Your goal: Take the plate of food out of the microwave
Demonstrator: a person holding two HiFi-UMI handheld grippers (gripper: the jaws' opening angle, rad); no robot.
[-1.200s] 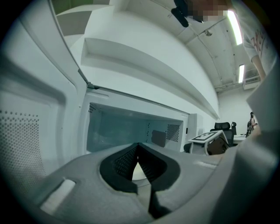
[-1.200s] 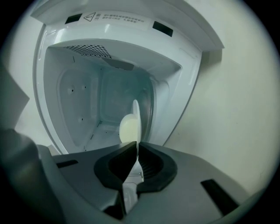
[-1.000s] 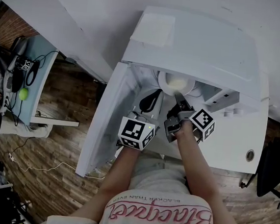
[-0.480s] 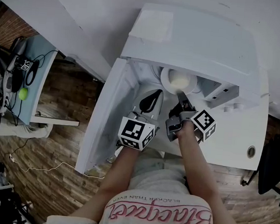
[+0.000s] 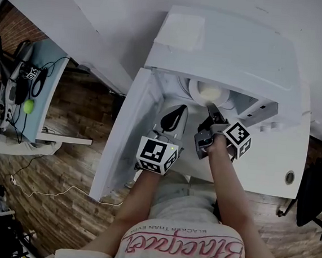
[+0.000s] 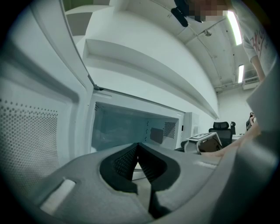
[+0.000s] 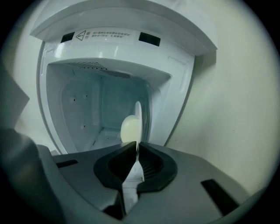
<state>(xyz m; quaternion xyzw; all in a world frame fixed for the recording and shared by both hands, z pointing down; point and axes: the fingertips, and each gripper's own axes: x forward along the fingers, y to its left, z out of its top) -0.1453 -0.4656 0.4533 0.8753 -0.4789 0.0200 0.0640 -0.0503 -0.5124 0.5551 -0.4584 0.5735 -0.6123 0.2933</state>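
Note:
The white microwave point(image 5: 231, 47) stands open, its door point(image 5: 128, 129) swung out to the left. A white plate point(image 5: 198, 88) with a pale mound of food point(image 5: 210, 93) sits at the mouth of the cavity. My right gripper point(image 5: 212, 111) is shut on the near rim of the plate point(image 7: 137, 111); the jaws have just been opening slightly, with the rim still pinched between them. The food point(image 7: 129, 129) shows just past the right gripper point(image 7: 138, 147). My left gripper point(image 5: 180, 110) hovers beside it, left of the plate. The left gripper point(image 6: 138, 146) is shut on nothing and faces the cavity.
A white sheet point(image 5: 181, 31) lies on top of the microwave. The white counter point(image 5: 276, 165) runs to the right, with a black chair point(image 5: 315, 197) beyond it. A desk point(image 5: 40, 85) with cables and a green ball point(image 5: 28, 106) stands far left, over wooden floor.
Both grippers stay about where they were, the right one still on the plate rim. The head view has shifted slightly.

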